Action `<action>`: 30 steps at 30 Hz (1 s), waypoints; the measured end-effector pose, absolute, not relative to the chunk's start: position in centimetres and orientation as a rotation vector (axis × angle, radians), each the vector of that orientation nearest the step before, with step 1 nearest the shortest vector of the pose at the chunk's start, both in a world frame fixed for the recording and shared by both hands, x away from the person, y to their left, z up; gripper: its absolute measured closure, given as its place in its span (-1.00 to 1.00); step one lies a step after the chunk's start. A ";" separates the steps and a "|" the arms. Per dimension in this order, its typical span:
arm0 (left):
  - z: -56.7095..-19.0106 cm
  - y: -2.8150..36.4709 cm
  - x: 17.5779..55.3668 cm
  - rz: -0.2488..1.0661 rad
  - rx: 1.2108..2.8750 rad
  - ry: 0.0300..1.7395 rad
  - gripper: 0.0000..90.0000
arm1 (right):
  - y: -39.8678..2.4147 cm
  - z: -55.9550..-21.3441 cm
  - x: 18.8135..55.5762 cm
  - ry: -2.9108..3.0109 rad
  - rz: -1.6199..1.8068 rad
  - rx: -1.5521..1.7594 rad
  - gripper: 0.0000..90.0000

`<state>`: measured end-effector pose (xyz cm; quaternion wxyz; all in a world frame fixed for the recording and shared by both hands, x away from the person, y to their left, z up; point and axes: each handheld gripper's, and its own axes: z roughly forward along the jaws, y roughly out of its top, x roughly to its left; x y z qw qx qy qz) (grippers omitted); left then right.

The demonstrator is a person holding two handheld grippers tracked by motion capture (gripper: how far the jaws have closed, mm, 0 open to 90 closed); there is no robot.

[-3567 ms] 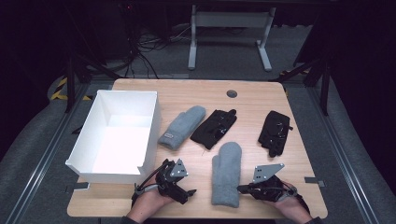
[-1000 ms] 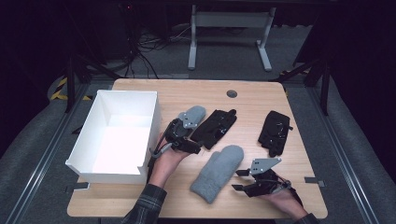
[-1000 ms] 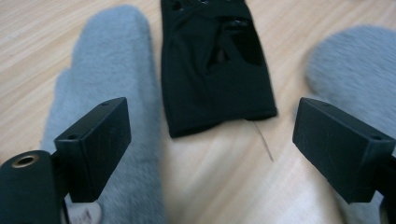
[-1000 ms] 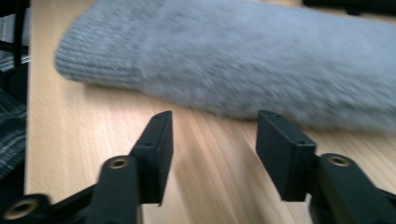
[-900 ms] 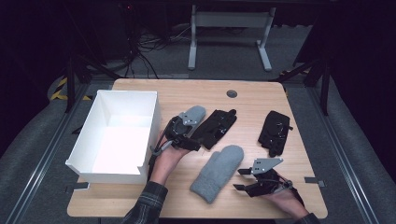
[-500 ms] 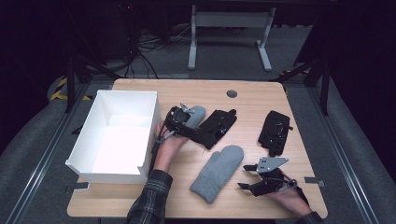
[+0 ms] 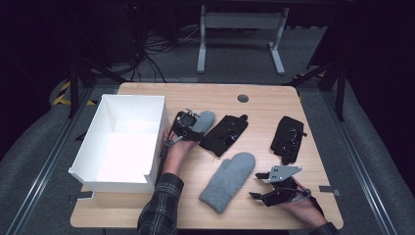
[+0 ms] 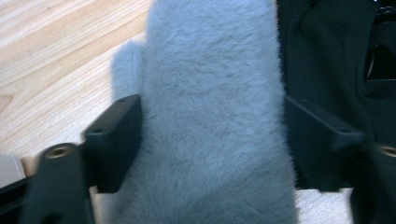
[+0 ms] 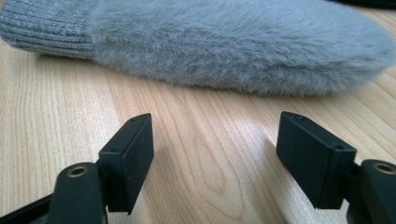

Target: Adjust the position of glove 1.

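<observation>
Grey mitten (image 8: 210, 116) half hidden between the left gripper's (image 7: 188, 125) closing jaws; right gripper (image 7: 264, 196) gapes empty.

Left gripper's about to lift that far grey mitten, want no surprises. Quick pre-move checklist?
1. Far grey mitten between the left gripper's jaws: ok; they have just been closing on it.
2. Pads pressing firmly on the fur: cannot tell; both sit right at its edges.
3. Black glove clear of the grip: not ok; it lies right against the jaw on that side.
4. White box open, nothing in it: ok.
5. Right gripper out of the way: ok; open over bare table, nothing between its jaws.
6. Near grey mitten undisturbed: ok; flat on the table.
</observation>
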<state>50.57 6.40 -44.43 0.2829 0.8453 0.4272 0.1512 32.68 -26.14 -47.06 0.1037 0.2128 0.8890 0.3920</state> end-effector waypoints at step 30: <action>-39.8 6.4 47.0 0.298 2.144 1.200 0.74 | -26.1 -47.1 32.6 2.619 1.145 0.629 -0.39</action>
